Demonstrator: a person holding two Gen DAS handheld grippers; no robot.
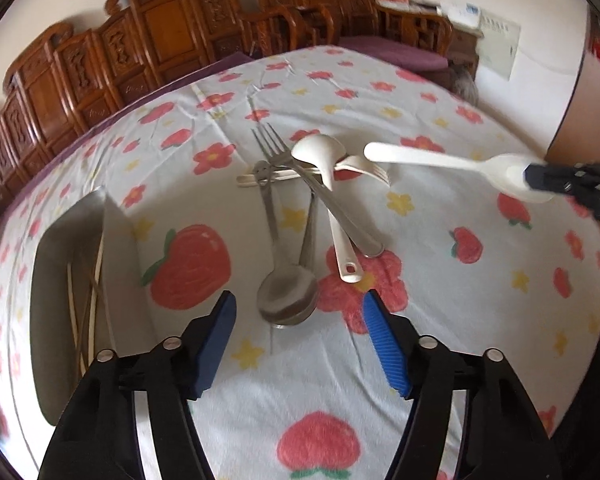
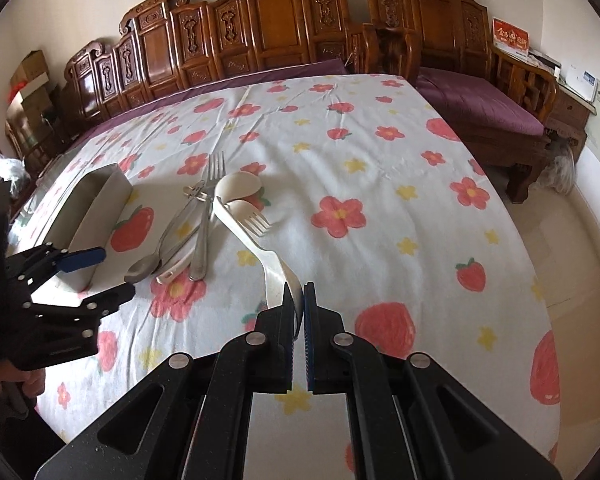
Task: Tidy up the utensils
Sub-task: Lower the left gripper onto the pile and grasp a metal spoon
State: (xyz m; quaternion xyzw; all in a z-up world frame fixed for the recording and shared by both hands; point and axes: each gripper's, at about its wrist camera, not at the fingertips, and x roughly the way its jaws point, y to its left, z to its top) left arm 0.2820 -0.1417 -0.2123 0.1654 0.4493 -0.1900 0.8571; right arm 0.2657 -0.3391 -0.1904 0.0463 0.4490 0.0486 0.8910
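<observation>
My right gripper (image 2: 299,292) is shut on a white plastic spoon (image 2: 256,240), gripping its bowl end; the handle points away, above the table. In the left wrist view the same spoon (image 1: 440,162) hangs in the air at the right, held by the right gripper (image 1: 540,178). My left gripper (image 1: 300,300) is open and empty, just above a metal spoon (image 1: 288,288). A pile lies ahead: a metal fork (image 1: 272,148), a white ladle-spoon (image 1: 320,152), a white plastic fork (image 1: 364,168), chopsticks (image 1: 256,179).
A grey rectangular organizer box (image 1: 60,260) with chopsticks inside stands left of the pile; it also shows in the right wrist view (image 2: 96,208). The table carries a flower-and-strawberry cloth (image 2: 380,200). Carved wooden chairs (image 2: 260,32) line the far side.
</observation>
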